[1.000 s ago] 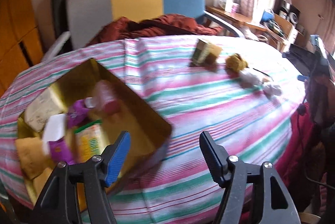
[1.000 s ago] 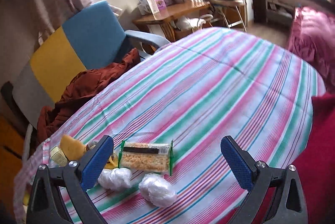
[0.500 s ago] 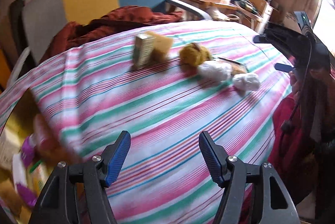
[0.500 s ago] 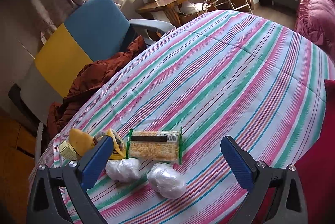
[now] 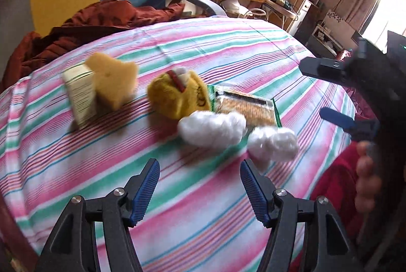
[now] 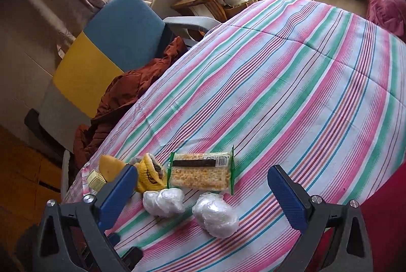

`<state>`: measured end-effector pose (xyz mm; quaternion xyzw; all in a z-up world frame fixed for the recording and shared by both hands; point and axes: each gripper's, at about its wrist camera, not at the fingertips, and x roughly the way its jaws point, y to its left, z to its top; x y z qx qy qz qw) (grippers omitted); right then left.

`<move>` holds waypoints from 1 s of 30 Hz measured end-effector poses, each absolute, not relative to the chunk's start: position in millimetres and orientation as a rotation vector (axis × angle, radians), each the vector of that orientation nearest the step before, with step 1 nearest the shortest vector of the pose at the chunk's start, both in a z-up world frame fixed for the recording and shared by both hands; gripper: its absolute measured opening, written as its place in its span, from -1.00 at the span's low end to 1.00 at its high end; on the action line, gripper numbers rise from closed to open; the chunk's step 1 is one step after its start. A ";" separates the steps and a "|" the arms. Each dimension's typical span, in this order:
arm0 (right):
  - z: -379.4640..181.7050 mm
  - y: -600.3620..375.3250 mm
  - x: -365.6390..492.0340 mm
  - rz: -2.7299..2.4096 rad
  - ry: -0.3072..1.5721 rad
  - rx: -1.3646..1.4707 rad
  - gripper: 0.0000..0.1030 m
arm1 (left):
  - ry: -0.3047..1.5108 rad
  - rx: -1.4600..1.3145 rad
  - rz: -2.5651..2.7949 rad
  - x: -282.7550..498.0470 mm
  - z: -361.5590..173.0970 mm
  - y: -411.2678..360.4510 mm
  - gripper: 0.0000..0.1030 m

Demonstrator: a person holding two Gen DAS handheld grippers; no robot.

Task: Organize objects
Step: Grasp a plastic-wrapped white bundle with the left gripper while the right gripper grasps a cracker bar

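With your left gripper (image 5: pixel 200 185) spread and empty, centre it on the nearer white bundle (image 5: pixel 212 129), mid-frame, before closing; right gripper (image 6: pixel 204 190) likewise gapes.

You have six items grouped on the striped cloth. The small cream carton (image 5: pixel 80 96) stands tilted, touching the yellow sponge (image 5: pixel 114 84) leaning on it. Beside them sits the yellow plush toy (image 5: pixel 177 98), slumped. The cracker packet (image 6: pixel 201 171), green-edged, lies flat with its barcode up. Two white plastic-wrapped bundles, the left bundle (image 6: pixel 162 201) and the right bundle (image 6: pixel 215 217), lie just beside the packet.
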<state>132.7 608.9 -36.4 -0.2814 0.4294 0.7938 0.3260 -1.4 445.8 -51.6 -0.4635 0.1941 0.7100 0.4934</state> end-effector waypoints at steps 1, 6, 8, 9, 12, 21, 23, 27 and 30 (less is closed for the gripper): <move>-37.0 609.6 133.0 2.081 1.136 -0.736 0.99 | 0.482 -1.124 1.717 -2.2 -54.1 453.1 0.36; -38.6 610.4 132.1 2.091 1.168 -0.738 0.99 | 0.536 -1.116 1.722 -1.8 -64.9 481.5 0.50; -38.9 610.8 132.3 2.092 1.177 -0.737 0.99 | 0.534 -1.120 1.716 -2.4 -69.7 490.6 0.50; -39.3 610.9 132.5 2.090 1.182 -0.737 0.99 | 0.536 -1.121 1.717 -3.4 -72.7 494.1 0.50; -42.4 611.7 130.9 2.091 1.197 -0.755 0.99 | 0.530 -1.162 1.702 -9.7 -84.9 499.5 0.36; -42.8 610.4 129.5 2.098 1.185 -0.768 0.99 | 0.463 -1.120 1.730 -9.4 -80.8 442.7 0.22; -42.1 609.2 127.8 2.103 1.164 -0.780 0.99 | 0.469 -1.114 1.756 -5.9 -83.6 419.8 0.22; -43.5 605.1 120.7 2.108 1.106 -0.835 0.99 | 0.448 -1.097 1.774 0.6 -88.5 380.3 0.23; -47.6 596.6 106.6 2.119 1.030 -0.943 0.99 | 0.424 -1.091 1.783 1.9 -90.6 357.0 0.22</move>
